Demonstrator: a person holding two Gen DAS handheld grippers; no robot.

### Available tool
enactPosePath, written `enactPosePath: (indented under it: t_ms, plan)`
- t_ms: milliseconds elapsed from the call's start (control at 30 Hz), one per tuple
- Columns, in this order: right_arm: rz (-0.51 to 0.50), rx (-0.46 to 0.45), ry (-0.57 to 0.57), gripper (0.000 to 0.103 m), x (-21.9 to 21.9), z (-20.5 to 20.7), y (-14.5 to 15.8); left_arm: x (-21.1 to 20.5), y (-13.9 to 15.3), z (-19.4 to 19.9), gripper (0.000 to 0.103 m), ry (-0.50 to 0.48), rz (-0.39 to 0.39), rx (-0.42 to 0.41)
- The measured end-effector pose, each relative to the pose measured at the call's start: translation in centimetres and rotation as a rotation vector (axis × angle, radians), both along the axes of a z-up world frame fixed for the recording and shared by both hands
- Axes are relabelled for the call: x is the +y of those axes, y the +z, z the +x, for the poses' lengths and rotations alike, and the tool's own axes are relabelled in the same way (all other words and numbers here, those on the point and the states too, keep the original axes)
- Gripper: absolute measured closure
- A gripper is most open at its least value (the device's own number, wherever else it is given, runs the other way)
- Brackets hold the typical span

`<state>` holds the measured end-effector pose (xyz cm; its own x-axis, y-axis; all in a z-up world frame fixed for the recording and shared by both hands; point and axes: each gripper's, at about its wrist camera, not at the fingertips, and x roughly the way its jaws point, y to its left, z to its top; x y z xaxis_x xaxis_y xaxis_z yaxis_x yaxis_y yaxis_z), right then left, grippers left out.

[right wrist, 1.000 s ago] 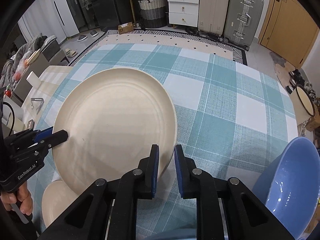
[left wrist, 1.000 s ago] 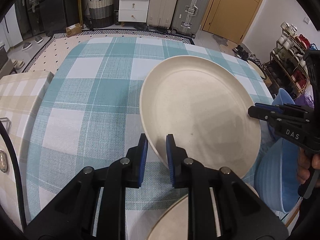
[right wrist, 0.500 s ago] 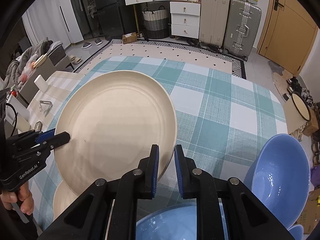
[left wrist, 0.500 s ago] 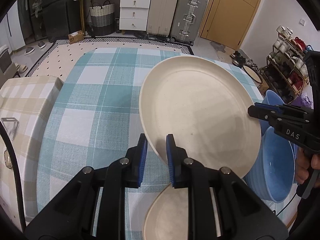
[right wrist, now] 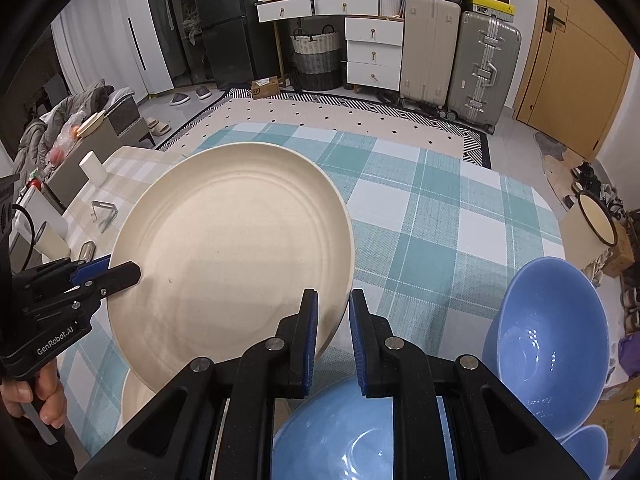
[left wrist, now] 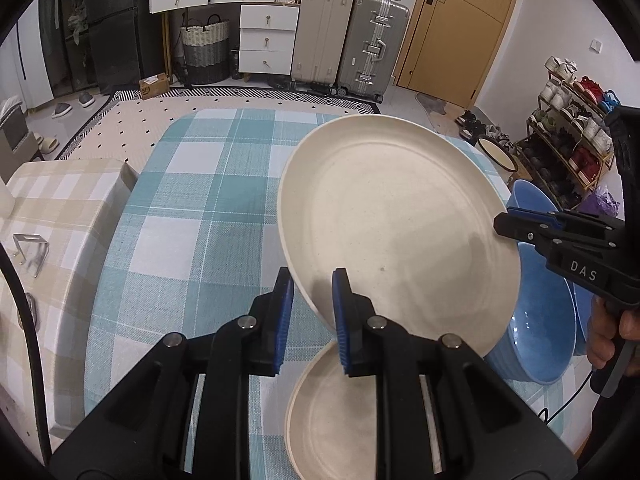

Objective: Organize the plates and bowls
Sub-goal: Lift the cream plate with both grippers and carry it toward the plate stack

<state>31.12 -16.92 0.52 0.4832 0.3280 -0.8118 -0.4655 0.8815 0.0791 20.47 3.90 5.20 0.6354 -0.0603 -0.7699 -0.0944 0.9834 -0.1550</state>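
Counter (left wrist: pixel 192 208) under teal-and-white check cloth; suitcases (left wrist: pixel 352 40), white drawers (left wrist: pixel 268 38), woven basket (left wrist: pixel 204 50) and wooden door (left wrist: pixel 460 28) beyond. Large cream plate (left wrist: pixel 396 228) lifted above counter, tilted, over small cream plate (left wrist: pixel 332 412) and beside blue bowls (right wrist: pixel 552 344). Left tool (left wrist: pixel 312 312) angled downward, clenched on plate's near rim; right tool (right wrist: pixel 333 334) likewise, clenched on opposite rim

The large plate (left wrist: pixel 396 232) hangs tilted above the checked tablecloth (left wrist: pixel 208 208), gripped at opposite rim edges. Below its near edge a smaller plate (left wrist: pixel 336 412) lies on the cloth; bowls (right wrist: pixel 548 344) stand to the right, suitcases (right wrist: pixel 456 56) behind.
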Motion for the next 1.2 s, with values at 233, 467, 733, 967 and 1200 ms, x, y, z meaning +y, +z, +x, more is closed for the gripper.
enactPosePath:
  t_ms: [233,467,733,967,1200]
  plan:
    - [0.004,-0.017,0.004,0.087,-0.1,-1.7,0.5,-0.2,0.5,-1.4,0.087,0.001,0.006,-0.014]
    - [0.012,-0.031,0.014,0.087,0.0,-3.3,0.7,-0.2,0.9,-3.5,0.087,0.006,0.008,-0.026]
    - [0.019,-0.047,0.027,0.087,0.1,-5.3,1.1,-0.2,1.3,-5.7,0.087,0.014,0.008,-0.038]
    - [0.023,-0.063,0.034,0.087,0.1,-6.8,1.5,-0.3,1.4,-7.0,0.087,0.013,0.016,-0.043]
    - [0.031,-0.064,0.037,0.086,0.0,-8.3,1.1,-0.5,1.2,-8.8,0.087,0.012,0.020,-0.048]
